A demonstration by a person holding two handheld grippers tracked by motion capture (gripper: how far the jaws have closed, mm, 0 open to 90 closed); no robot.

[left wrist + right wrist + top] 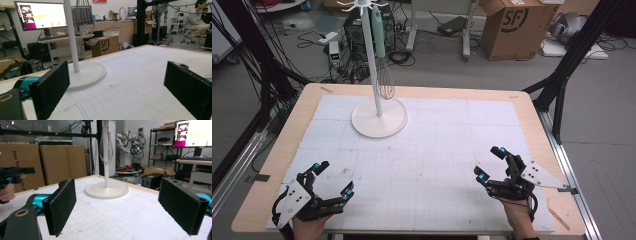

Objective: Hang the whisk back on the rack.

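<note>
Whisk (385, 75) hangs by its pale green handle from a hook at the top of a white stand (378, 117), wire head down and clear of the stand's round base. The stand sits at the far side of the table (532, 125), on a white gridded mat (437, 150), well ahead of both claws and nearer the left one's side than the right's.

In the left gripper view the whisk (83, 17) hangs just right of the stand's pole (71, 37), ahead of the claw and toward its left jaw. In the right gripper view the whisk (106, 141) lines up with the pole straight ahead, roughly midway between the two jaws, with the round base (107, 190) below it.

The left claw (332, 180) rests low at the near left corner of the mat, held by a hand, its jaws wide apart with nothing but bare mat between them. The right claw (490, 164) is at the near right of the mat, also hand-held; its jaws stand wide apart and empty too. The two claws are well apart from each other, and neither touches the whisk or the stand. In the right gripper view the left claw (12, 176) shows at the far left edge.

Beyond the table, a cardboard box (512, 27) stands on the floor.
</note>
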